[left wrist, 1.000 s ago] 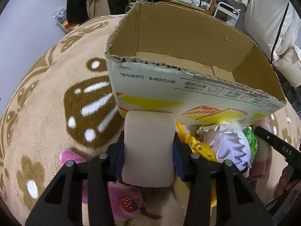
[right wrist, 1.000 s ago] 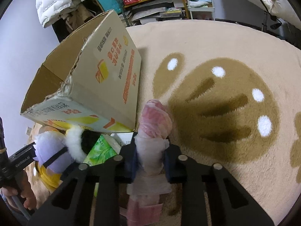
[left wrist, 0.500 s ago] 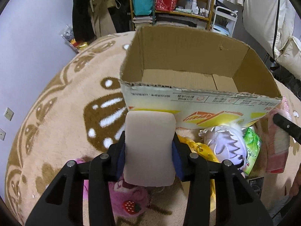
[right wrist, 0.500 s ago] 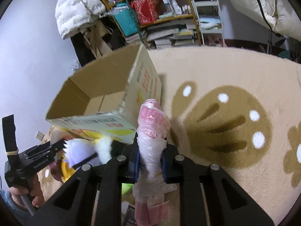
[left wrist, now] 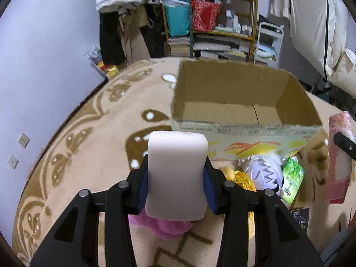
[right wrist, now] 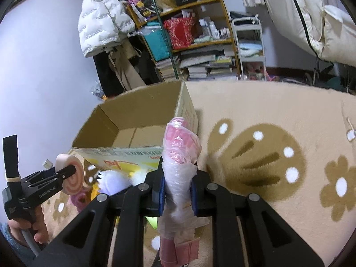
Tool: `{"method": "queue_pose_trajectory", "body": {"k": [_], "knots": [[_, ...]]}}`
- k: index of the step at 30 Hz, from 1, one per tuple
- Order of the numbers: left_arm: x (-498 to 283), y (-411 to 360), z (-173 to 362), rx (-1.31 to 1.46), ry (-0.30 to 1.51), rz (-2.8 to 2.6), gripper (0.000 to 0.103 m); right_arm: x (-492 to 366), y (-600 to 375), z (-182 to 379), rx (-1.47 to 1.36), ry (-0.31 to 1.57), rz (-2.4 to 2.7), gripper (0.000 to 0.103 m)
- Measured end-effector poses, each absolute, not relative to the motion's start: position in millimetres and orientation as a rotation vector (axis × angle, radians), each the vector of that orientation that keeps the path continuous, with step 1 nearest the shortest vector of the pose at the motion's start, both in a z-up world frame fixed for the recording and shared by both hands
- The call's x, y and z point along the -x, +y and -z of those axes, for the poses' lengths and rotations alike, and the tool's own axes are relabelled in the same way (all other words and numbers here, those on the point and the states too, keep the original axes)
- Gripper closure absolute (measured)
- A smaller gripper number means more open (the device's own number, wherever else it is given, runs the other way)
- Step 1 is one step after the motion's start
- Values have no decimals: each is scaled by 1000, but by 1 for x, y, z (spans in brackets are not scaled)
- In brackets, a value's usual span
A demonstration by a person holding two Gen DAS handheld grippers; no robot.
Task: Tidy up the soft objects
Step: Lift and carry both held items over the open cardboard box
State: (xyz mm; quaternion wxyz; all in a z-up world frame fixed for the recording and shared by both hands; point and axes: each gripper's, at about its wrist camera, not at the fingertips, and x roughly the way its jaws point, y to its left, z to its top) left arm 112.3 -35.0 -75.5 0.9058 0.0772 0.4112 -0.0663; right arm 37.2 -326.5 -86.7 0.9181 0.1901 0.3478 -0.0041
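- An open cardboard box point(left wrist: 242, 102) is seen on the patterned rug point(left wrist: 93, 138); only its bare cardboard floor is visible inside.
- In front of the box, a purple-white plush point(left wrist: 263, 173), a green packet point(left wrist: 291, 179) and a yellow item point(left wrist: 241, 178) are piled; a pink plush point(left wrist: 164, 227) is largely hidden below the left gripper.
- The left gripper point(left wrist: 176, 184) is closed on a pale foam block point(left wrist: 176, 178), held above the rug short of the box.
- The right gripper point(right wrist: 178, 189) is clamped on a pink plastic-wrapped bundle point(right wrist: 180, 155), held beside the box's near corner.
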Motion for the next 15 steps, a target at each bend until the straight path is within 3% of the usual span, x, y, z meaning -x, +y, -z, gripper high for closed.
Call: {"method": "queue_pose_trajectory", "body": {"k": [15], "knots": [[-96,-54,1,-246,633,134,62,-54,-303,21,-276,534,-95,84]]}}
